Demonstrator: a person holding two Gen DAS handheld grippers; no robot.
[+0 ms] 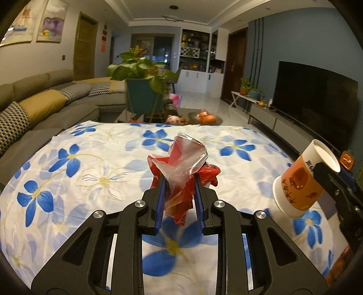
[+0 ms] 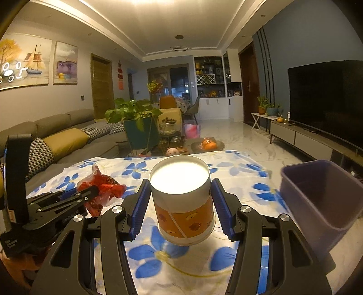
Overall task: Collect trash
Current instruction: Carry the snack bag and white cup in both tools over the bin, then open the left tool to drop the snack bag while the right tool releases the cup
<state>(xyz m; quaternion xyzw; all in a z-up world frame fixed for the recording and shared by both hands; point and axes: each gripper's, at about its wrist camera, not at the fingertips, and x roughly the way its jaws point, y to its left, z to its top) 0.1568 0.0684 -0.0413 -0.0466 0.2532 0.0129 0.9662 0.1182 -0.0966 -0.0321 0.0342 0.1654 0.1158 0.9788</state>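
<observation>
My left hand-held gripper is clamped on what it carries, pointing slightly down. My right hand-held gripper stands half-wide, pads gripping, lifted alongside.

Table under blue-flowered cloth; purple bin at edge

We see a dim room under warm yellowish light from the ceiling, which glows brightest straight above the paper cup; the cup's white inside is glared out. Fisheye bending curves the walls and darkens the corners far from the cup. Below the cup the floral cloth is smeared by motion blur, and the purple bin beside it looks soft.
</observation>
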